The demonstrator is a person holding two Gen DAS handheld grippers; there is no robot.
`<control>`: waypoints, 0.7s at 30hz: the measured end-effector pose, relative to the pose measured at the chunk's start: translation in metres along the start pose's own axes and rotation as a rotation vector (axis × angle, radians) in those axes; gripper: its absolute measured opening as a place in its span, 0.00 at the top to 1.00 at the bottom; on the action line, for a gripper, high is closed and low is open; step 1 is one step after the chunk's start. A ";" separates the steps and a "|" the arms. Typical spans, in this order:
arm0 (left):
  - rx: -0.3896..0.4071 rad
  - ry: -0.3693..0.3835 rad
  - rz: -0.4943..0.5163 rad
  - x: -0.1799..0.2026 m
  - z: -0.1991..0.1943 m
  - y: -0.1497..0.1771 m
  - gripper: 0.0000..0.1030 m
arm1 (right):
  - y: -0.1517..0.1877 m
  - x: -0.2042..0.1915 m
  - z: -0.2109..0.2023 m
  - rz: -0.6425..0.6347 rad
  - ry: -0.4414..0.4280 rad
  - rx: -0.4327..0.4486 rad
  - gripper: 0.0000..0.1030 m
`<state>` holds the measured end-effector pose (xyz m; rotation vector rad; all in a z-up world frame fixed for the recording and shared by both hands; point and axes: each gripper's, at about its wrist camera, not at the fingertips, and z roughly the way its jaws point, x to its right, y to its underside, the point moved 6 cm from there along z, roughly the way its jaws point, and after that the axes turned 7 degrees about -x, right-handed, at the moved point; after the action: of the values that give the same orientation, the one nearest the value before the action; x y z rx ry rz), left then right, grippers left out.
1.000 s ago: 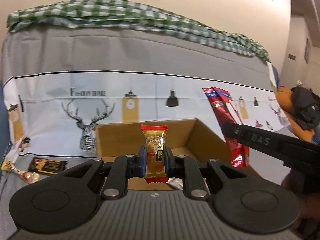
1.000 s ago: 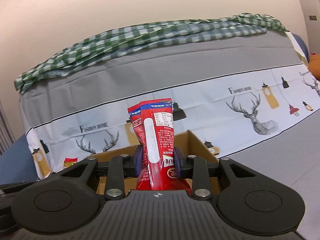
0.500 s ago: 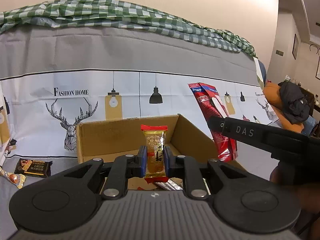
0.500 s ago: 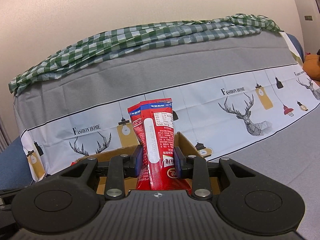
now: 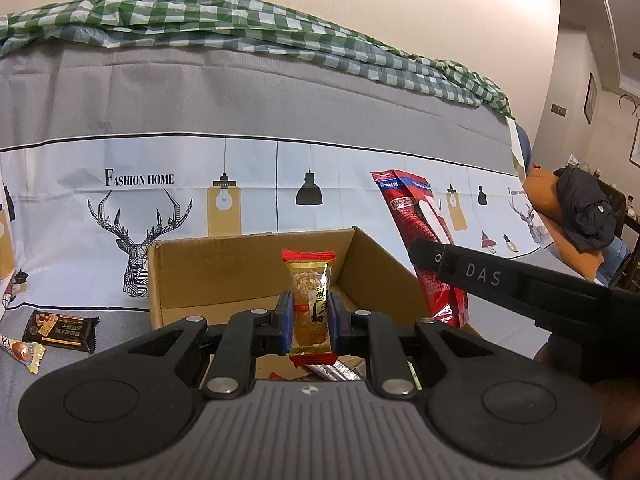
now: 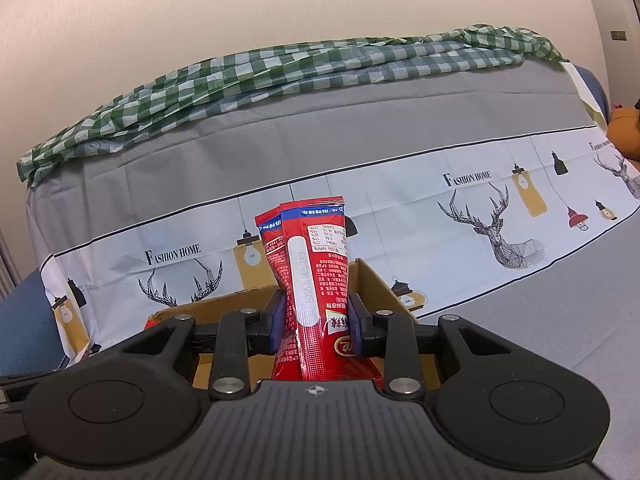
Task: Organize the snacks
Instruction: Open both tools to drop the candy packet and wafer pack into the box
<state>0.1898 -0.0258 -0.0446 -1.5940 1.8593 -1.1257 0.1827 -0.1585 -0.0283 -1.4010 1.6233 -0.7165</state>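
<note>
Cardboard box (image 5: pixel 224 272): sitting open-topped on the grey cover, lying at 12 o'clock just beyond both sets of fingers; wrappers already showing inside.
Red pouch (image 6: pixel 316 292): standing upright, long axis vertical, right gripper (image 6: pixel 316 322) clamping its lower part — hanging over the box's right side.
Gold snack bar (image 5: pixel 311 304): standing upright, left gripper (image 5: pixel 310 322) pinching its middle — hanging over the box's opening; a straight drop seeming the likely move.
Loose snacks (image 5: pixel 60 330): lying at 9 o'clock of the box, well apart.
</note>
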 end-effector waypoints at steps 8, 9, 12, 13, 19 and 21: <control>-0.001 0.004 -0.009 0.000 0.000 0.000 0.82 | 0.000 0.000 0.000 -0.001 0.000 0.003 0.68; -0.001 0.005 -0.010 0.000 0.000 -0.001 0.82 | 0.000 0.000 0.000 -0.001 -0.001 0.003 0.68; 0.000 0.006 -0.011 0.000 0.000 -0.001 0.82 | 0.001 0.000 0.000 -0.003 -0.002 0.005 0.68; 0.000 0.005 -0.011 0.000 0.000 -0.001 0.82 | 0.001 0.000 0.000 -0.003 -0.002 0.005 0.68; 0.000 0.006 -0.016 0.000 0.000 -0.002 0.82 | 0.001 0.000 0.000 -0.004 -0.004 0.006 0.68; -0.003 0.010 -0.018 0.001 0.000 -0.002 0.82 | 0.001 0.000 0.000 -0.003 -0.006 0.004 0.68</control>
<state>0.1908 -0.0265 -0.0425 -1.6132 1.8573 -1.1414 0.1826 -0.1588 -0.0293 -1.4018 1.6149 -0.7156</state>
